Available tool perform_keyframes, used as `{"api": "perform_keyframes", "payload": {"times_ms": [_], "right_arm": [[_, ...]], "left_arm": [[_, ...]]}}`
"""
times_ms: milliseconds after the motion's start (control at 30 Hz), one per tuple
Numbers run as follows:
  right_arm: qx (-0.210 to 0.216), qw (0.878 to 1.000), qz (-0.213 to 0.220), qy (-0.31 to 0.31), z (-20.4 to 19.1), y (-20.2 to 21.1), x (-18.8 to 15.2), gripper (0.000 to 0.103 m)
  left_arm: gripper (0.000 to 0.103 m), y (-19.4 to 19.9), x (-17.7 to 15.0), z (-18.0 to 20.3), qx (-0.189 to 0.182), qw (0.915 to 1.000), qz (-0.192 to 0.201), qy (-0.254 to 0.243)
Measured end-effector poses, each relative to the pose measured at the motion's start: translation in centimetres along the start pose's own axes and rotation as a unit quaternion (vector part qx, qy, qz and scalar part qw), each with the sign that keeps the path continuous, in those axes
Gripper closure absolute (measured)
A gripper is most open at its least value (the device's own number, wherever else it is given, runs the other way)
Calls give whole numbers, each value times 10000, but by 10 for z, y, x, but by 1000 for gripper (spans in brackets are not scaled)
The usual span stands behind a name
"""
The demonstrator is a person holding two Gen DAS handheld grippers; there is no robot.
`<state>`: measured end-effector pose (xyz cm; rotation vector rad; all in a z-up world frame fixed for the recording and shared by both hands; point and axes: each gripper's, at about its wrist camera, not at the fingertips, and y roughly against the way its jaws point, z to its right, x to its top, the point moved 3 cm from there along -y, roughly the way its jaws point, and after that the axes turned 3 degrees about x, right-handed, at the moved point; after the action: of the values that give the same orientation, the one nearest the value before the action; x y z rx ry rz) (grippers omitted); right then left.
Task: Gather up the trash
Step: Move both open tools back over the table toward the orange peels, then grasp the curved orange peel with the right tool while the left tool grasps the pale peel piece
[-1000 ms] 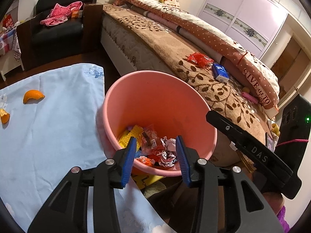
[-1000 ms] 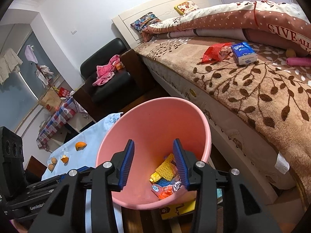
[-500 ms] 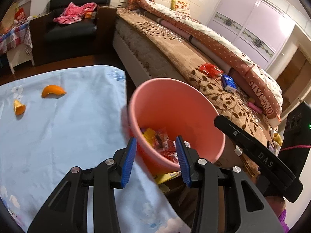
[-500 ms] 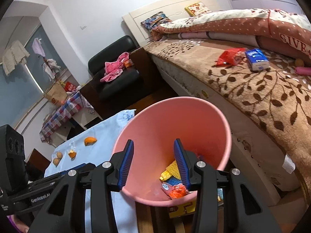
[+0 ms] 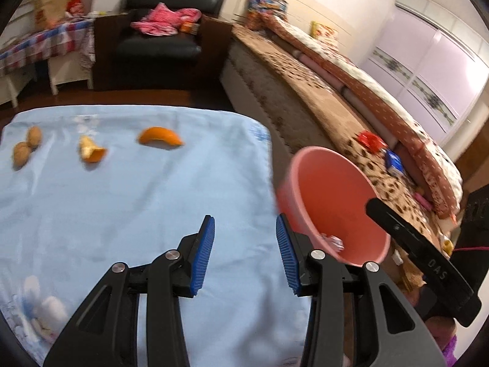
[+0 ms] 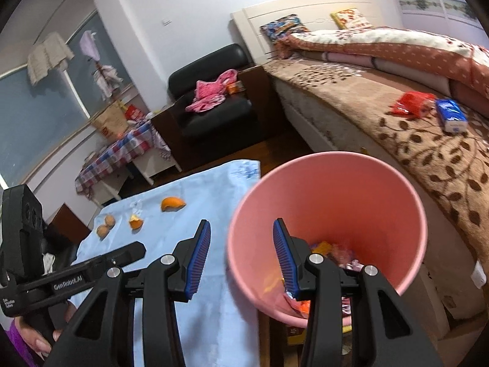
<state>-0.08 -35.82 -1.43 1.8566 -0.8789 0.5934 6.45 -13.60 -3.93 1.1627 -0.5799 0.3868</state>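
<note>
A pink bin [image 5: 333, 205] with several wrappers inside stands off the right edge of a light blue cloth [image 5: 128, 214]. On the cloth's far side lie an orange peel [image 5: 159, 136], a smaller peel piece [image 5: 90, 152] and two walnuts [image 5: 26, 146]. My left gripper [image 5: 244, 252] is open and empty over the cloth's near right part. My right gripper [image 6: 241, 257] is open and empty, its jaws astride the bin's left rim [image 6: 327, 214]. The peels [image 6: 172, 203] and walnuts [image 6: 106, 225] show in the right wrist view too.
A bed with a brown leaf-pattern cover [image 6: 412, 140] runs along the right, carrying a red packet [image 6: 412, 104] and a blue tissue pack [image 6: 451, 118]. A black armchair [image 5: 165, 42] with pink clothes stands at the back. A small table with a checked cloth [image 5: 39, 46] is at the far left.
Both grippers have swung left, away from above the bin toward the blue cloth. The bin now sits at the right of the left wrist view, and more peels and the walnuts came into view.
</note>
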Motion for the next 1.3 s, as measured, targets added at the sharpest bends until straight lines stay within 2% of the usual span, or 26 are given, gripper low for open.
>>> {"api": "perform_keyframes", "payload": {"times_ms": [333,567,633,833,1000,1167,1267,1300], "right_arm": [[425,9960,-503,599,-49,-57,-2,61],[676,9830,-897,1451,-107,-123,2,60],[684,9779,-1006,1699,-122,-145,3,54],[509,9676,-1097,2216,-149,-202,9,48],[227,9600,-1304,2468,-152,-247,11,48],[227,9567,-1387,2549,-155,-269,9,48],[361,9543,-1601,2498,-155,-274,4,71],[302,9551,-1584,2486,-154,-274,4,86]], "left_arm": [[61,11,-2,-84,595,9954,154,736],[61,9,2,-132,885,9887,126,1200],[61,8,5,-141,916,9874,123,1288],[61,1,11,-157,893,9858,133,1413],[61,-7,12,-164,803,9857,59,1479],[61,-15,18,-167,773,9861,20,1471],[61,-19,22,-168,725,9863,18,1484],[61,-20,23,-168,711,9862,19,1494]]}}
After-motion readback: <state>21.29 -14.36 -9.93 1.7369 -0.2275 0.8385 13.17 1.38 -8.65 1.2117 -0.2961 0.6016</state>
